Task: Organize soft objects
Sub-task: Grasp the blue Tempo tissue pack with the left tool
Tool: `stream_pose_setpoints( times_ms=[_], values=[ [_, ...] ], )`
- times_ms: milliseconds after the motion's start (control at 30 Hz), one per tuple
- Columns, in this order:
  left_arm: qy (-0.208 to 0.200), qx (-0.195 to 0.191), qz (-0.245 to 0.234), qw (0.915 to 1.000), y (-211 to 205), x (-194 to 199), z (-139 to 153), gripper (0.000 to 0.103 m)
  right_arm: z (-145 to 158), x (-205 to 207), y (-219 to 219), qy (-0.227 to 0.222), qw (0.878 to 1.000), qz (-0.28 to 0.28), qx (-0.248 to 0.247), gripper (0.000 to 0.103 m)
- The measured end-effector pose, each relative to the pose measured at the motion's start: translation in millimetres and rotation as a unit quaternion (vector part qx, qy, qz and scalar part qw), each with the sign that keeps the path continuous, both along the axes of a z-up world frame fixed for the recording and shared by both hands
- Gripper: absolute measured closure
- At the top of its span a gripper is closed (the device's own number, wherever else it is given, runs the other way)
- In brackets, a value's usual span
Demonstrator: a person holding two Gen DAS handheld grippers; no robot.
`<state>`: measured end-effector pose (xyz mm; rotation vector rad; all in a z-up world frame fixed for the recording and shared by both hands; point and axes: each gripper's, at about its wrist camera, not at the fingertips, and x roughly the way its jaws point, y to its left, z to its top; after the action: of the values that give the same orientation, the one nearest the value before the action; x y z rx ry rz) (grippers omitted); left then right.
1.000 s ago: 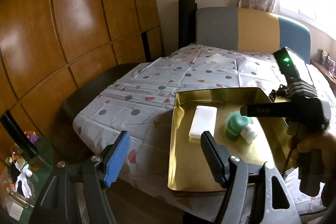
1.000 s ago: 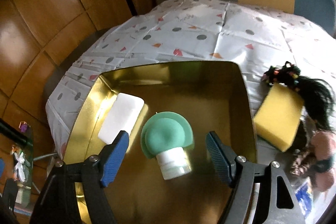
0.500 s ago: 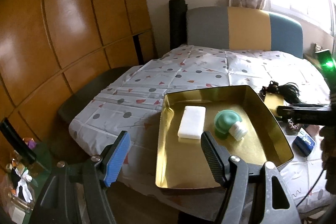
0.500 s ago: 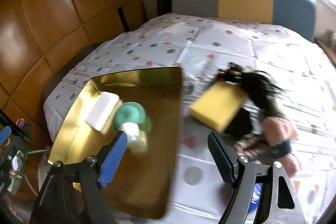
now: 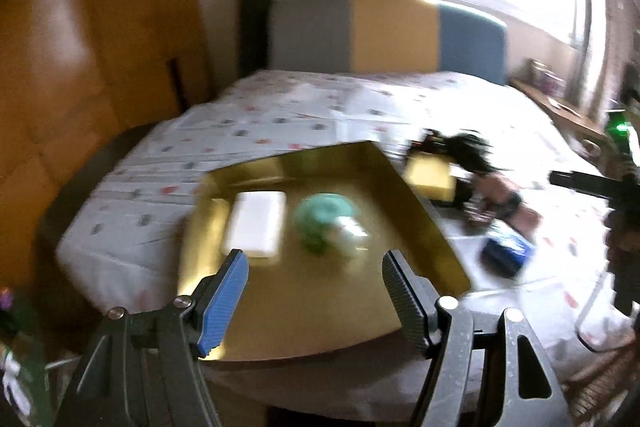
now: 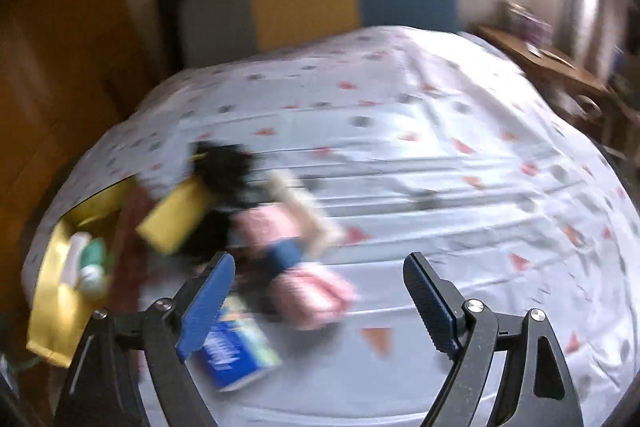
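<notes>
My L gripper (image 5: 314, 287) jaws apart, empty, above gold tray (image 5: 416, 195). Tray holds 2 items: 1 white block (image 5: 258, 223), 1 green mushroom toy (image 5: 326, 223). R gripper (image 6: 316, 301) jaws just been opening, nothing between. On bedsheet (image 6: 440, 155) beside tray: 1 yellow sponge (image 6: 176, 217), 1 doll (image 6: 288, 247), 1 blue pack (image 6: 236, 351). Frames blurred.

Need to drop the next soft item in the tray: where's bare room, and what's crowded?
In the gold tray, the near half is bare, in front of the white block and green mushroom toy. Beside the tray it is crowded: yellow sponge, doll, blue pack. The bedsheet beyond them lies free.
</notes>
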<state>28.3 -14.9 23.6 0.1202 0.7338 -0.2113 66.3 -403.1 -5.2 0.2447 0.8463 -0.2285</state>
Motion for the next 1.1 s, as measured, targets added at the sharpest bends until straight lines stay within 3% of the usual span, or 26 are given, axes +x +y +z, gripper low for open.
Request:
stream_pose_setpoints(
  times_ms=[200,333,467,600,833,1000,1100],
  values=[
    [0.06,-0.02,-0.091,0.9938,-65.5,11.0,-7.7,0.032,-22.0,-13.7,-53.8,0.015,0.994,-0.09,0.057,0.016],
    [0.092,-0.017,-0.152,0.9839,-120.0,14.8,-14.7,0.032,-18.9,-18.3,-59.2,0.006,0.993,-0.093,0.072,0.015],
    [0.129,-0.025,-0.184,0.974,-158.3,23.4,-26.0,0.032,-18.2,-14.5,-52.5,0.002,0.993,-0.087,0.074,0.013],
    [0.176,-0.035,-0.18,0.967,-185.7,38.4,-44.7,0.033,-18.5,-14.2,-54.1,-0.005,0.993,-0.089,0.08,0.013],
    [0.244,-0.061,-0.134,0.9584,-213.5,65.9,-70.5,0.032,-14.0,-16.1,-55.9,-0.017,0.992,-0.088,0.089,0.013],
    [0.305,-0.078,-0.09,0.9449,-225.6,84.4,-93.2,0.032,-11.4,-17.2,-58.2,-0.026,0.991,-0.089,0.098,0.011],
    [0.329,-0.086,-0.058,0.9385,-228.9,92.7,-106.0,0.024,-10.2,-18.5,-60.9,-0.031,0.99,-0.09,0.105,0.011]
  ],
)
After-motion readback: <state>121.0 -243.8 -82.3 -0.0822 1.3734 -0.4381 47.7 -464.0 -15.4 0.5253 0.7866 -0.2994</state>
